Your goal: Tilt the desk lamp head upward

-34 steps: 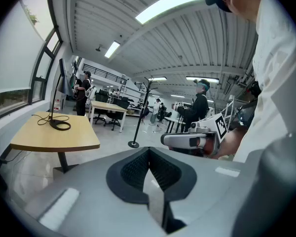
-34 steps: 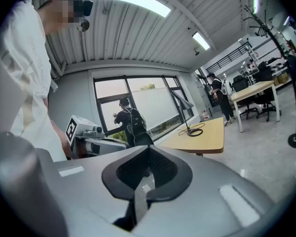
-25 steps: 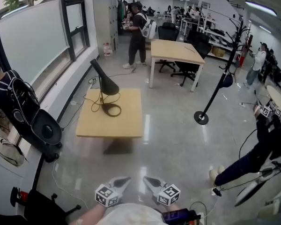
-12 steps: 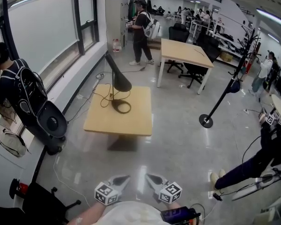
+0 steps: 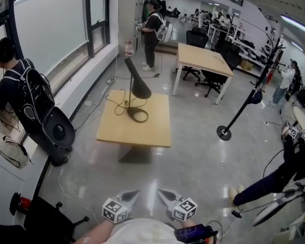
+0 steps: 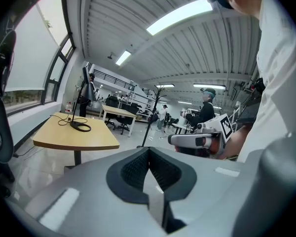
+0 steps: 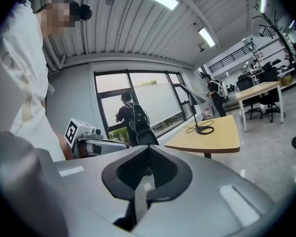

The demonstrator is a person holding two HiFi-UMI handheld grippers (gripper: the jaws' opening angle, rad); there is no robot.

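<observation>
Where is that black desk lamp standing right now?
In the head view the desk lamp stands on the far half of the small wooden table, left of centre, with its cable looped beside its round base.

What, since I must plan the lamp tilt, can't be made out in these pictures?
- Lamp: the joint at its head is too small and dark in the head view, and the lamp is far off and tiny in both gripper views.
- Cord: in the head view it is too thin to follow past the table edge.
- Hands holding the left gripper and right gripper: mostly cut off by the head view's bottom edge.
</observation>
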